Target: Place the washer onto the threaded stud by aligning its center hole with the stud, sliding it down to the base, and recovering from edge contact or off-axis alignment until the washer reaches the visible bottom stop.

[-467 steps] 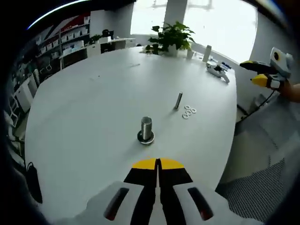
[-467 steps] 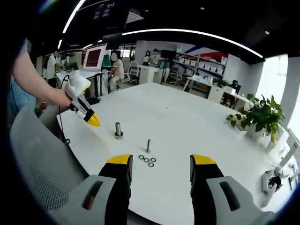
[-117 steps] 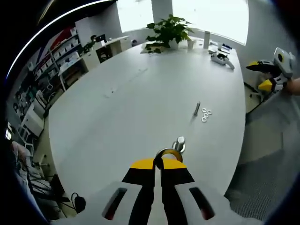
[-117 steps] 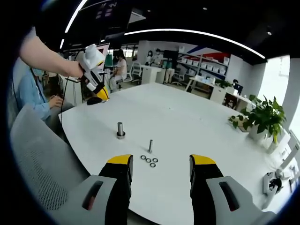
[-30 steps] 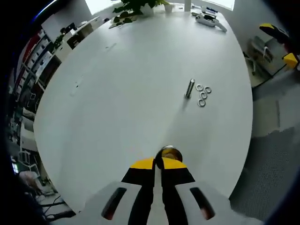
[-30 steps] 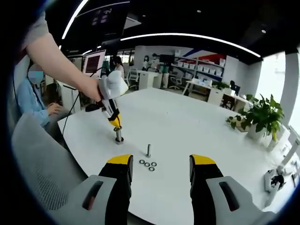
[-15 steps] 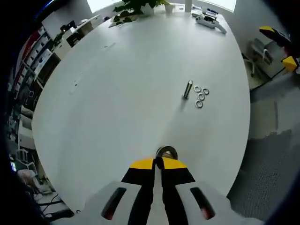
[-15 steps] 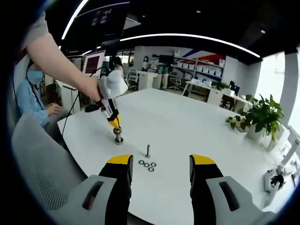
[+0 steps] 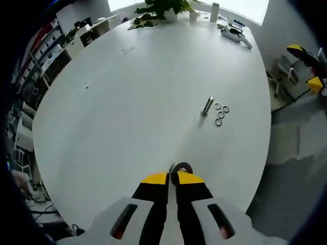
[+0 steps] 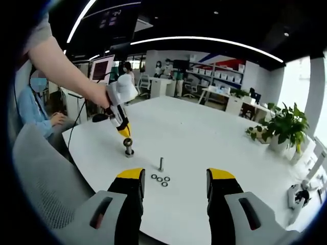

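A thick threaded stud [image 10: 129, 148] stands upright on a round base near the edge of the white table [image 9: 143, 92]. My left gripper [image 9: 172, 178] is directly above it, jaws shut on a metal washer [image 9: 180, 167] that sits at the stud's top. In the right gripper view the left gripper [image 10: 125, 134] points down onto that stud, held by a person's hand. My right gripper [image 10: 175, 176] hangs off the table's near edge, open, nothing between its jaws. The stud's lower part is hidden behind my left jaws in the left gripper view.
A thin stud [image 9: 207, 105] stands mid-table with three loose washers [image 9: 219, 115] beside it. A potted plant [image 9: 158, 9] and a white device [image 9: 236, 35] sit at the far end. A grey mesh chair [image 10: 46, 173] is by the table; a seated person [image 10: 36, 102] is behind it.
The left gripper stays over the thick stud with the washer; its view has tilted a little. The right gripper has not moved.
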